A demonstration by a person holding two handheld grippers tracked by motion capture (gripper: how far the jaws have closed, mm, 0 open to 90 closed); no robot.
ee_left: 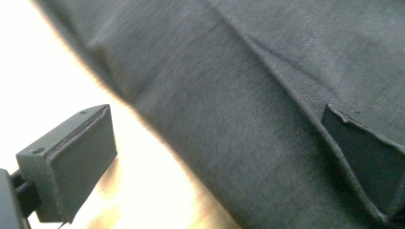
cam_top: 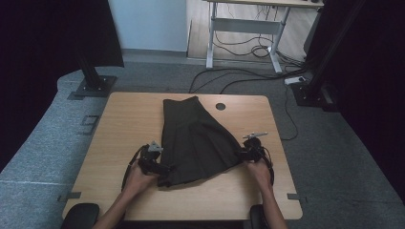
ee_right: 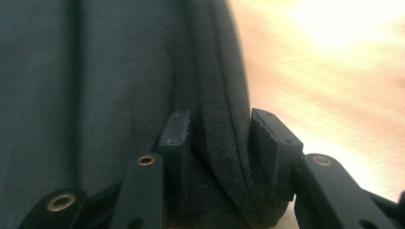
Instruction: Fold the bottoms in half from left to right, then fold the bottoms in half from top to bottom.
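Two grippers sit at the wide bottom end of a dark skirt [cam_top: 196,143], one at each corner. The skirt lies flat in the middle of the table [cam_top: 124,119], with its narrow waist pointing to 12 o'clock and its wide hem toward you at 6 o'clock.

Your left gripper [cam_top: 160,167] is at the hem corner at about 7 o'clock. In the left gripper view its jaws are spread wide. One jaw rests on the bare table beside the cloth, and the other lies across on the cloth. Nothing is pinched there yet. It looks like you are lining it up to grab that edge.

Your right gripper [cam_top: 244,153] is at the other corner, at about 4 o'clock. In the right gripper view its jaws sit on each side of a thick fold of the hem. The fold fills the gap, so they seem to be pinching it, but not hard.

You are holding both corners probably because the skirt is soft and floppy. With a grip on each side you could lift it or fold it without it bunching up. The left side needs a good hold first.
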